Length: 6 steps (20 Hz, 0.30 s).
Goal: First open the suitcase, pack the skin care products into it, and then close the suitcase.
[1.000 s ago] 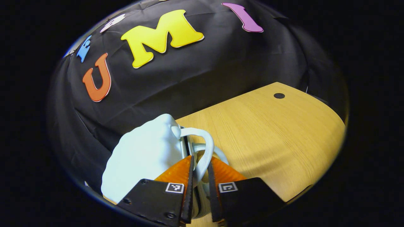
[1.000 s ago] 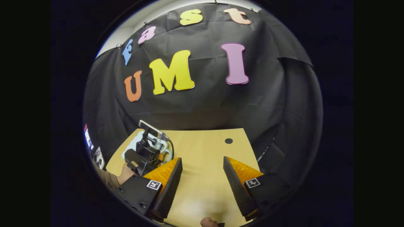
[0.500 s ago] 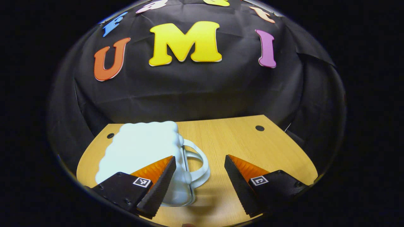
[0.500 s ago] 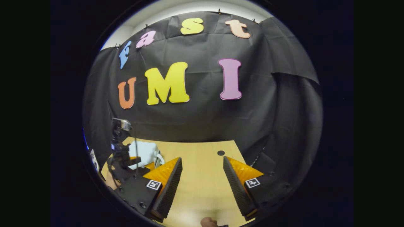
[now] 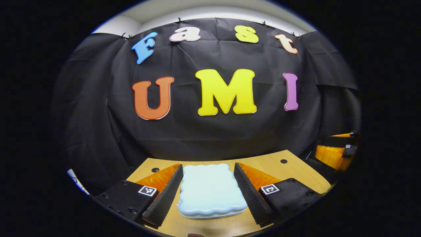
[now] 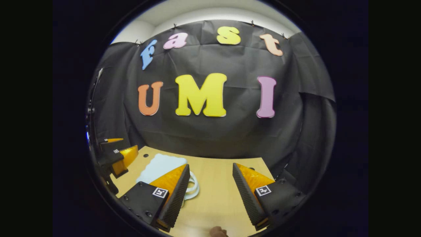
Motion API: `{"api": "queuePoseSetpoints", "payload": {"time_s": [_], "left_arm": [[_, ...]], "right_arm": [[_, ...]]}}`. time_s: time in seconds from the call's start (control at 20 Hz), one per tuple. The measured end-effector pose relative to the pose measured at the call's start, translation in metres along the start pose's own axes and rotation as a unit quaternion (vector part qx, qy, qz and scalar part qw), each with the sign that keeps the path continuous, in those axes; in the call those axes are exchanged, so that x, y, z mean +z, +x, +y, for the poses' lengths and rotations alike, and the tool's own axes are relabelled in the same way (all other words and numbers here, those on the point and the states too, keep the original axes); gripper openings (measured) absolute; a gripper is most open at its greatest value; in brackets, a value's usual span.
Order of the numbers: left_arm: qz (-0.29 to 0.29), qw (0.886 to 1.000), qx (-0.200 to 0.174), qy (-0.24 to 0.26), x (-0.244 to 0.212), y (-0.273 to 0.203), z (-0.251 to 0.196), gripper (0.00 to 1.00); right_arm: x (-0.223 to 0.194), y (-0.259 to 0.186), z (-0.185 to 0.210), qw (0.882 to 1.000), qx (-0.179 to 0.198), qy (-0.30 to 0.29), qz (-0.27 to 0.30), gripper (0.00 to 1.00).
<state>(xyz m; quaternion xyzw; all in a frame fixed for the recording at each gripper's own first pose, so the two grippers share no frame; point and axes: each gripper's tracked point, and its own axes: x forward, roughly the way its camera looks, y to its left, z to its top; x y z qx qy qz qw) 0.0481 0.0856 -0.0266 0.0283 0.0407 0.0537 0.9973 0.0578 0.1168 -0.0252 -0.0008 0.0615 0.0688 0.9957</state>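
1. Left gripper view: left gripper [image 5: 208, 189] hangs low over the near edge of the bench [image 5: 296, 171], fingers spread wide and gripping nothing.
2. Suitcase [image 5: 210, 191], a pale blue scalloped case, lies flat and closed on the bench between those fingers, not touched by either.
3. Right gripper view: right gripper [image 6: 210, 194] is likewise released, over bare bench toward the right edge; the suitcase handle [image 6: 192, 187] points that way.
4. No skin care products on the bench.
5. Judgement: packing and closing look done; nothing appears left except withdrawing.
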Motion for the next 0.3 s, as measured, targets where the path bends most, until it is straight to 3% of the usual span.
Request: {"api": "queuePoseSetpoints", "payload": {"time_s": [0.3], "left_arm": [[-0.012,1.000,0.008,0.001,0.016,-0.012,0.030,0.98]], "right_arm": [[0.023,-0.004,0.035,0.999,0.008,-0.009,-0.041,0.77]]}}
